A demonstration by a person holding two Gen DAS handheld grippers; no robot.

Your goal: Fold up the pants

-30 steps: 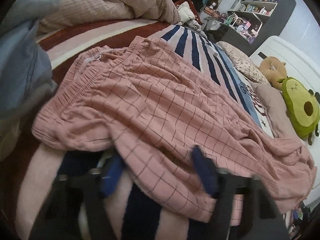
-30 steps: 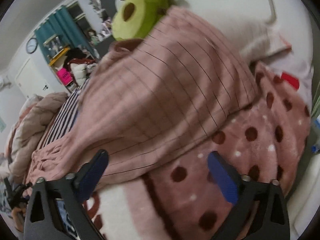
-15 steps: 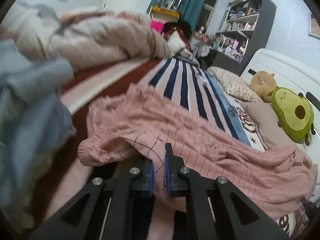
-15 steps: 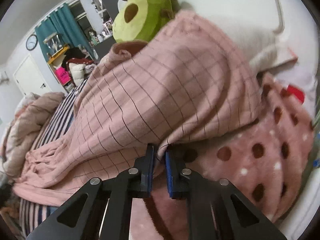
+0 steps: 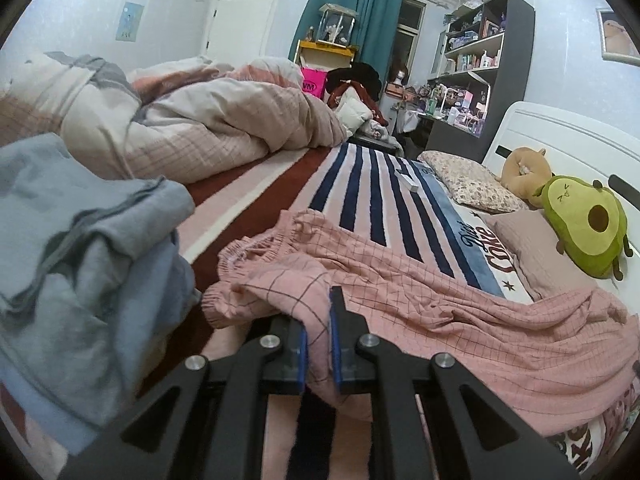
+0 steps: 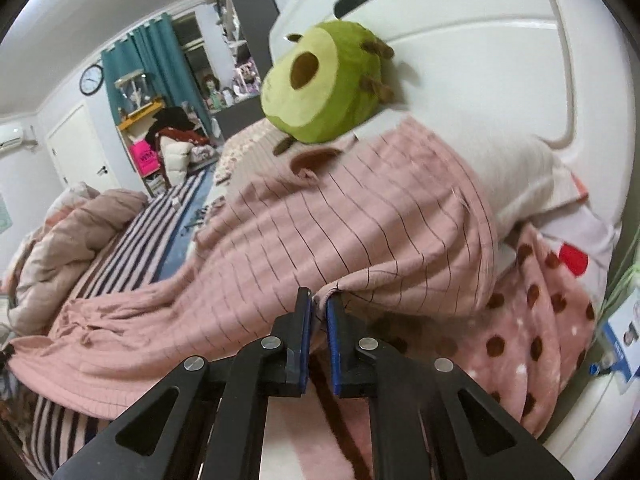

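Pink checked pants [image 5: 420, 304] lie stretched across the striped bed blanket [image 5: 360, 196]. My left gripper [image 5: 318, 320] is shut on the pants near the elastic waistband and holds that edge lifted. The waistband [image 5: 248, 256] bunches to the left of the fingers. In the right wrist view the pants [image 6: 320, 236] run from the leg end toward the far waist. My right gripper [image 6: 318, 312] is shut on the leg hem and holds it just above a pink dotted blanket [image 6: 532, 320].
A folded grey-blue garment [image 5: 72, 264] lies close on the left. A bunched duvet [image 5: 200, 128] fills the far left of the bed. An avocado plush [image 5: 584, 228] and pillows [image 5: 472, 188] sit by the white headboard [image 6: 460, 60]. Shelves [image 5: 476, 60] stand behind.
Both grippers closed from open onto the pants, the left at the waist side, the right at the leg hem. Both have since lifted the fabric edges slightly.
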